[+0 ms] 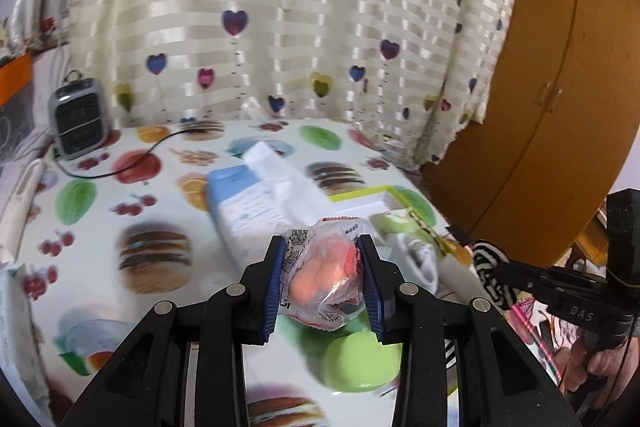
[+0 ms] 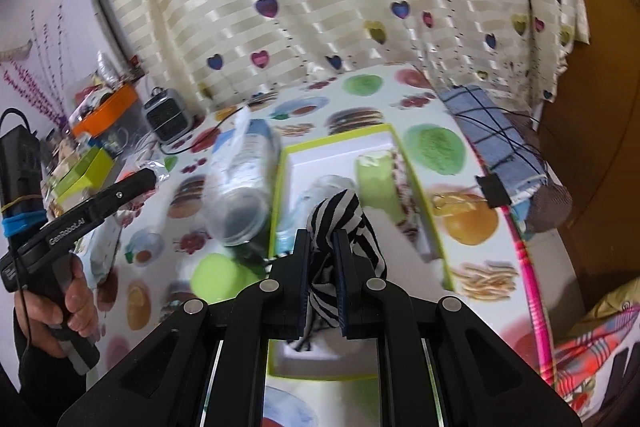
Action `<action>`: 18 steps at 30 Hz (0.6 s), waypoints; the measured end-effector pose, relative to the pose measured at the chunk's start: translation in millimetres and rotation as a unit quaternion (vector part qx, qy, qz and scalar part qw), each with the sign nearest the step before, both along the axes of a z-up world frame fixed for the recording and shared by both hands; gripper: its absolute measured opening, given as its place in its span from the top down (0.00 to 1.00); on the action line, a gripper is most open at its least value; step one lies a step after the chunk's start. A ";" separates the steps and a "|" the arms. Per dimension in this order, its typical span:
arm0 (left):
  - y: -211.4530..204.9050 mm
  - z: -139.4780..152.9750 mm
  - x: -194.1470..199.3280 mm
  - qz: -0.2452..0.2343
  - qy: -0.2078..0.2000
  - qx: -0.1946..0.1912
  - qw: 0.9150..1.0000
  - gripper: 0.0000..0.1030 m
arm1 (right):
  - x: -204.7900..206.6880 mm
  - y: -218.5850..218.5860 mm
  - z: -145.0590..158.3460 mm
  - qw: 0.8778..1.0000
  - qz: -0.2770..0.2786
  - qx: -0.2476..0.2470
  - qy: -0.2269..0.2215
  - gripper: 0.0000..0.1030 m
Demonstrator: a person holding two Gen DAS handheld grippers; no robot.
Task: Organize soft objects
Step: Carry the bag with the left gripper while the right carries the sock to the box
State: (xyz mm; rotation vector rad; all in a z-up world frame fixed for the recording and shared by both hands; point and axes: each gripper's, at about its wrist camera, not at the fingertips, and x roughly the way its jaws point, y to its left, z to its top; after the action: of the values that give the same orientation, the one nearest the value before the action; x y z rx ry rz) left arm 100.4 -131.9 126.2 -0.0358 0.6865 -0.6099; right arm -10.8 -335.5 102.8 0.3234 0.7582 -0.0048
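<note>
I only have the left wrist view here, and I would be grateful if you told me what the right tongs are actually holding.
Observer: The right tongs are shut on a zebra-striped cloth, held above the green-rimmed box.
Operator: Thank you. What is already in that box?
Observer: A light green item lies in it, along the right wall.
Operator: Is anything beyond the table's right edge?
Observer: A blue checked cloth lies along that edge, beside a pink hoop.

Small grey fan heater [image 1: 78, 119] with black cord [image 1: 132, 163] on the food-print tablecloth [image 1: 92, 227], heart-dotted striped curtain [image 1: 280, 19] behind.
</note>
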 end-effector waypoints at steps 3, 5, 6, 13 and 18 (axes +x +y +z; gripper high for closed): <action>-14.1 1.9 0.2 -0.011 -0.001 0.001 1.000 0.67 | 11.7 -2.2 -3.7 1.000 0.004 -0.008 0.003 0.88; -19.9 3.1 0.3 -0.015 0.000 0.001 1.000 0.67 | 19.8 -2.1 -9.1 1.000 0.008 -0.013 0.006 0.88; -22.4 3.8 0.4 -0.018 0.000 0.000 1.000 0.67 | 26.0 -1.5 -13.4 1.000 0.011 -0.014 0.009 0.88; -28.6 4.1 1.8 -0.022 0.001 0.005 1.000 0.67 | 57.1 -3.8 -16.2 1.000 0.009 -0.023 0.002 0.88; -37.8 0.9 5.6 -0.028 0.008 0.006 1.000 0.67 | 83.2 -5.8 -26.6 0.999 0.025 -0.024 0.027 0.84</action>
State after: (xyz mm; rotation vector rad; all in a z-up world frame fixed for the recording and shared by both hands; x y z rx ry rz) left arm 106.0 -169.6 127.1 -0.0102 0.7084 -0.6607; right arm 72.4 -341.3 76.1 0.2604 0.8183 0.0155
